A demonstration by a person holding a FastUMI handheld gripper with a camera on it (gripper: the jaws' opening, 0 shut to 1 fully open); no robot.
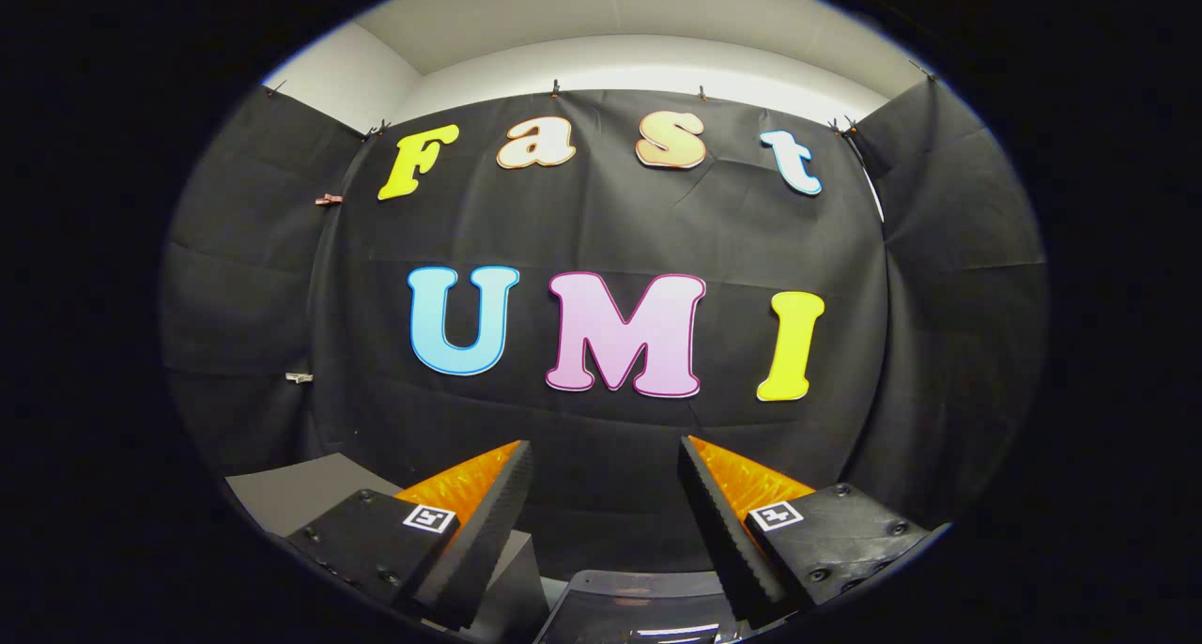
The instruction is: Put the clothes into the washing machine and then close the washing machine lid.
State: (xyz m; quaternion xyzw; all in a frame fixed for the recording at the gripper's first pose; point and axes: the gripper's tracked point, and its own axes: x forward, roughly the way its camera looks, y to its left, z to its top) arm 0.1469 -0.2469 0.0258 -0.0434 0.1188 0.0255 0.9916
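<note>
The tool is held open and empty, aimed at the booth wall, a dark lid below its fingers; clothes unseen, so tilt down before reaching.

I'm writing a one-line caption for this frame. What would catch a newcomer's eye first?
The claw comes first: its two fingers stand wide apart with nothing between them, aimed at the black cloth wall beyond. Low between the fingers, a dark glossy curved edge, perhaps the washing machine, peeks in. A grey tabletop lies beside the left-hand finger.
</note>
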